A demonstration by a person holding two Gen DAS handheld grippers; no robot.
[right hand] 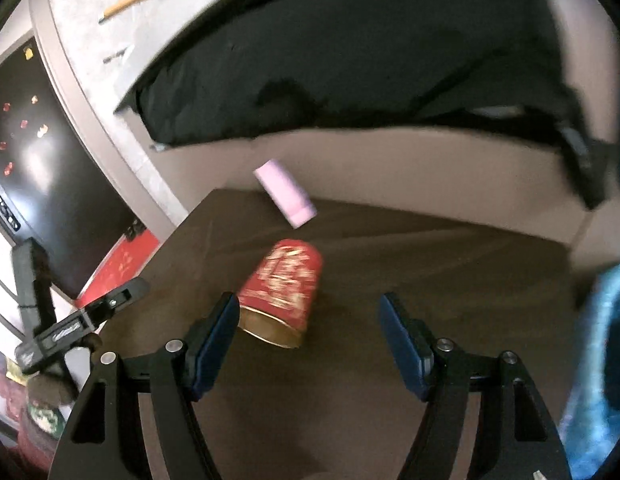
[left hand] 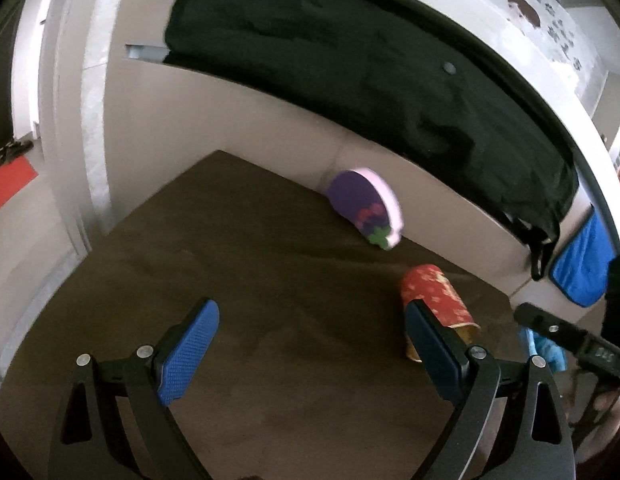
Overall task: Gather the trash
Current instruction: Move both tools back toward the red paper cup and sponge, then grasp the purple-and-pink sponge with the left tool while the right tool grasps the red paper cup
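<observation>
- My left gripper (left hand: 312,350) stood wide, blue pads apart, with only the brown table top (left hand: 246,272) between them; nothing was held.
- In the left wrist view, the red paper cup with gold print (left hand: 434,300) lay on its side at lower right of the frame, just behind the right-hand blue pad; I could not tell whether they touched.
- A purple, eggplant-shaped foam piece with a pale pink edge (left hand: 366,208) leaned near the beige wall (left hand: 230,120) at centre right, well apart from the cup.
- My right gripper (right hand: 308,344) was also wide and empty.
- In the right wrist view, the cup (right hand: 284,284) lay left of centre, its gold-lined mouth toward the camera, just beside the left-hand pad.
- The pink edge of the foam piece (right hand: 286,194) showed above the cup, at the table's far edge.
- A black cloth (right hand: 350,60) hung across the upper frame.
- A fuzzy blue thing (right hand: 602,360) filled the lower right edge; too blurred to identify.
</observation>
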